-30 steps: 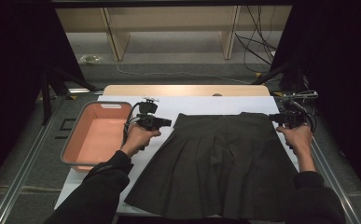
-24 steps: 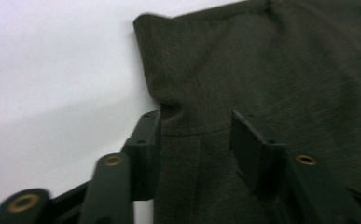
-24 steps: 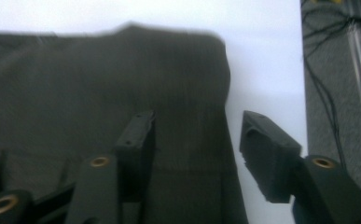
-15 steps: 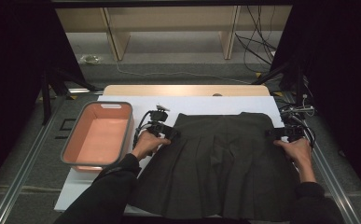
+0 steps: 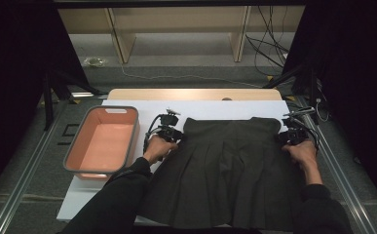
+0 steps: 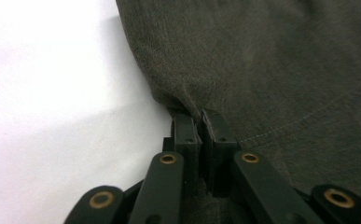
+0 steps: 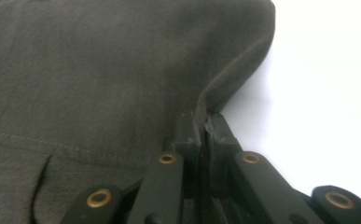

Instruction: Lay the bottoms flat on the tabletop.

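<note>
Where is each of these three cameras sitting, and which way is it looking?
High view: above the person's side, looking forward and down on the white table, tub, skirt, both forearms.
Left gripper view: on the left claw, looking along its jaws pinching the skirt's edge.
Right gripper view: on the right claw, likewise.
All three share the skirt.

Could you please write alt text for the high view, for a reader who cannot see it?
A dark grey pleated fabric skirt lies flat on a white table, pinched at its two waist corners by the left gripper and the right gripper. A salmon-pink rectangular plastic bin sits to its left.
</note>
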`<move>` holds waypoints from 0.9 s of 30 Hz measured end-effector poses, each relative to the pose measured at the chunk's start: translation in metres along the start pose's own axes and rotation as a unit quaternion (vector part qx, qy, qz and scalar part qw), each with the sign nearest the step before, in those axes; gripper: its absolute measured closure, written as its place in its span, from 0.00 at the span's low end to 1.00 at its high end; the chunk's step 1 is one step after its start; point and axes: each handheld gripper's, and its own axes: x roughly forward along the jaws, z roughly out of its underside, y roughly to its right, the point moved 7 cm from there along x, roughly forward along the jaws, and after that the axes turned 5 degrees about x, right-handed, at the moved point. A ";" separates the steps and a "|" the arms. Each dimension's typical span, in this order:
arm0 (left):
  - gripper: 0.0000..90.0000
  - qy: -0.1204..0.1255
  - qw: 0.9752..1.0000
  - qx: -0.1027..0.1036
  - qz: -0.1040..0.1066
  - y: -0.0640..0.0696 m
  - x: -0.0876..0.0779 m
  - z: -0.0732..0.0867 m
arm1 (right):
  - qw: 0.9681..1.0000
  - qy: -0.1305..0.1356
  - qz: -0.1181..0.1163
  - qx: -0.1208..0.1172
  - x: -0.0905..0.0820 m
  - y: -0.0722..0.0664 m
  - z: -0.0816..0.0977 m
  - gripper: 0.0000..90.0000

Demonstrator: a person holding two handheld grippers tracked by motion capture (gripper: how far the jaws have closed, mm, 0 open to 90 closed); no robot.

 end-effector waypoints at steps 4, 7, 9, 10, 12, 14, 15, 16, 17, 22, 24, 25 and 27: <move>0.96 0.037 0.999 -0.006 -0.003 -0.004 -0.020 -0.014 | 0.999 0.037 0.012 -0.006 -0.019 0.001 -0.016 0.96; 0.96 0.067 0.998 -0.004 0.003 -0.004 -0.039 -0.027 | 0.998 0.067 0.013 -0.005 -0.037 0.003 -0.030 0.96; 0.96 0.084 0.996 0.001 0.002 -0.002 -0.051 -0.036 | 0.996 0.086 0.015 -0.006 -0.047 0.000 -0.040 0.96; 0.96 0.092 0.996 0.006 -0.003 -0.001 -0.056 -0.040 | 0.995 0.096 0.017 -0.008 -0.052 -0.002 -0.046 0.96; 0.96 0.111 0.994 0.008 -0.007 -0.001 -0.070 -0.050 | 0.993 0.118 0.022 -0.016 -0.061 -0.009 -0.058 0.96; 0.96 0.127 0.992 0.004 -0.010 -0.002 -0.081 -0.059 | 0.990 0.141 0.023 -0.019 -0.069 -0.015 -0.071 0.96; 0.96 0.129 0.991 0.004 -0.014 -0.003 -0.084 -0.062 | 0.989 0.147 0.023 -0.018 -0.073 -0.018 -0.077 0.96; 0.96 0.133 0.991 0.002 -0.017 -0.005 -0.086 -0.064 | 0.988 0.152 0.021 -0.019 -0.075 -0.021 -0.081 0.95; 0.96 0.135 0.991 -0.002 -0.018 -0.007 -0.087 -0.065 | 0.988 0.153 0.020 -0.020 -0.075 -0.024 -0.085 0.94; 0.84 0.119 0.992 -0.025 -0.024 -0.013 -0.074 -0.053 | 0.986 0.161 0.033 -0.005 -0.072 -0.029 -0.090 0.77; 0.69 0.105 0.994 -0.030 -0.027 -0.015 -0.070 -0.048 | 0.988 0.153 0.032 -0.002 -0.071 -0.027 -0.086 0.75; 0.68 0.102 0.994 -0.028 -0.031 -0.015 -0.069 -0.045 | 0.988 0.150 0.032 -0.005 -0.071 -0.027 -0.085 0.73; 0.65 0.095 0.995 -0.023 -0.030 -0.013 -0.068 -0.040 | 0.989 0.144 0.023 -0.005 -0.071 -0.029 -0.079 0.68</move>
